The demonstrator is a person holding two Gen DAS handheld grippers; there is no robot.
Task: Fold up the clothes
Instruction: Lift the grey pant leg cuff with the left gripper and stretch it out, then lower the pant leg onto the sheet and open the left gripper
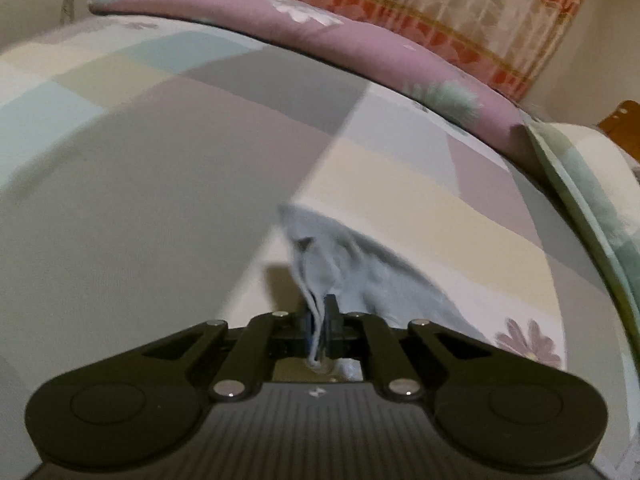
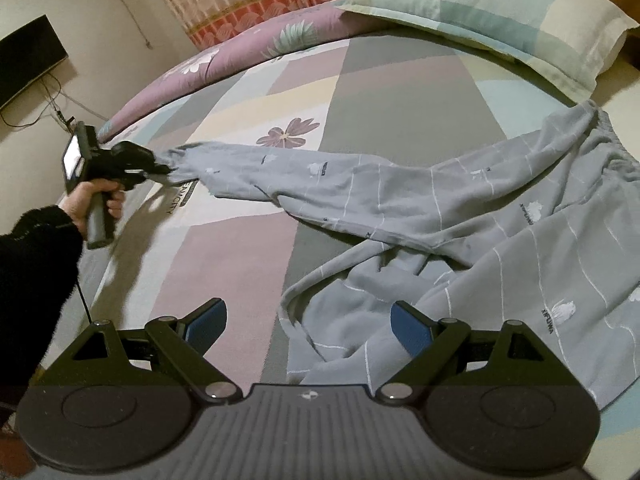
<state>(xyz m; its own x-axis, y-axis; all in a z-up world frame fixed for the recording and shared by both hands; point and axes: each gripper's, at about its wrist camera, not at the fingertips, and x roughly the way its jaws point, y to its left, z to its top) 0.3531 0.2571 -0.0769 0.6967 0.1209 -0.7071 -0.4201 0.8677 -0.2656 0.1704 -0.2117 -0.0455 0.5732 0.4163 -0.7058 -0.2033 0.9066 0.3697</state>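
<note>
**A:** On the patchwork-sheeted bed [image 2: 400,92], grey pyjama trousers [image 2: 500,232] lie sprawled towards the pillow-end corner, waistband nearest the pillow, one leg drawn out across the middle of the bed towards its far edge. What is the step in hand?

**B:** As I judge it, straightening that leg before the first fold. The left claw [image 2: 162,168] has its jaws closed tight on the cuff of the leg; in its own view the cloth [image 1: 320,320] is pinched between the pads and trails off to the right. The cuff looks raised just off the sheet.

**A:** And done well?

**B:** Keep the cuff low and pull along the line of the leg, so the twist near the knee runs out rather than bunching. The grip is on a thin bunch of hem, so a sharp tug could slip it.

**A:** The other claw?

**B:** The right claw [image 2: 308,326] stands wide with nothing gripped, its blue pads either side of the crumpled second leg by the near edge. That cuff is its likely target, so both legs can be laid together.

**A:** The count, largest first?

**B:** One bed, one mauve flowered quilt [image 2: 224,56] along the far edge, one checked pillow [image 2: 500,12] at the head, one pair of trousers with two legs, two claws, and one hand [image 2: 92,200] in a dark sleeve in view.
</note>
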